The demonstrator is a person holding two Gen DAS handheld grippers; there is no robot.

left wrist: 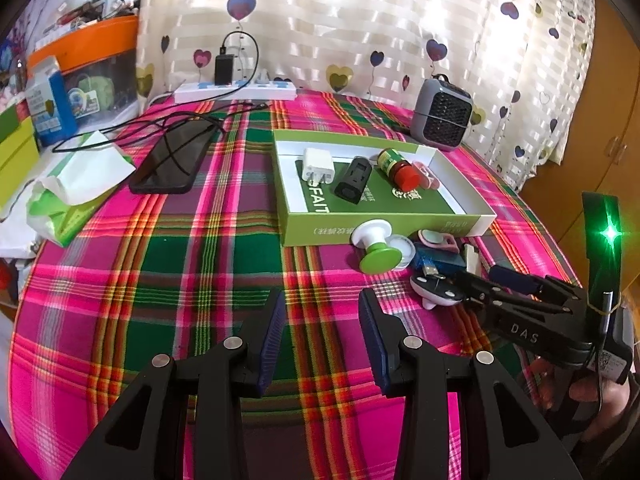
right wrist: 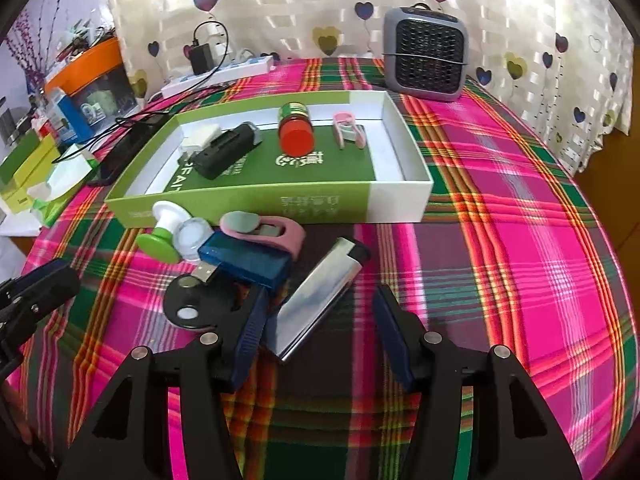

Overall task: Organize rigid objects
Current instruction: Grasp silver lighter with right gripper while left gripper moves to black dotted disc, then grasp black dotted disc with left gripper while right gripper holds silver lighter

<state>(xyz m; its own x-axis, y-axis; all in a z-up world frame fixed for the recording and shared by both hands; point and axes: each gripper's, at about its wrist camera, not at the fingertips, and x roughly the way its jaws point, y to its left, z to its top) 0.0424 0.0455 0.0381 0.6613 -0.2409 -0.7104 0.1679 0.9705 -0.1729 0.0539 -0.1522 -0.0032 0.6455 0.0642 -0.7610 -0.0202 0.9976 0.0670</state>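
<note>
Hidden or cut off: the lighter (right wrist: 320, 296) shows only as a thin white sliver in the left wrist view, behind the right tool (left wrist: 460, 280); the black disc (right wrist: 188, 304) lies partly under the plug of the blue USB stick (right wrist: 248, 258); the clear cap (right wrist: 194, 236) is half covered by the stick; small print on the box (right wrist: 260, 202) wall is upside down and too small to read.
Left tool: the left tool (left wrist: 322, 340) hangs over bare cloth, jaws apart, nothing between them.
Right tool: the right tool (right wrist: 318, 334) has its jaws apart around the near end of the lighter; the left pad sits just beside the metal, the right pad stands clear of it; no grip.
Loose things: green-and-white spool (right wrist: 162, 232), clear cap, USB stick, pink nail clipper (right wrist: 272, 232), disc and lighter crowd together on the table (right wrist: 520, 220) just in front of the box.
In the box: white charger (right wrist: 202, 136), black case (right wrist: 226, 150), red-capped bottle (right wrist: 295, 130), second pink clipper (right wrist: 348, 130).
Around: phone (left wrist: 172, 162) with cable across it, tissue pack (left wrist: 76, 188), power strip (left wrist: 236, 90), grey fan heater (right wrist: 426, 54), heart curtain (right wrist: 300, 0) behind.
In the way: the USB stick and disc lie close against the right tool's left pad.
Writing: "DAS" on the right tool's arm; "FAIT" on the green box floor, its start covered.
</note>
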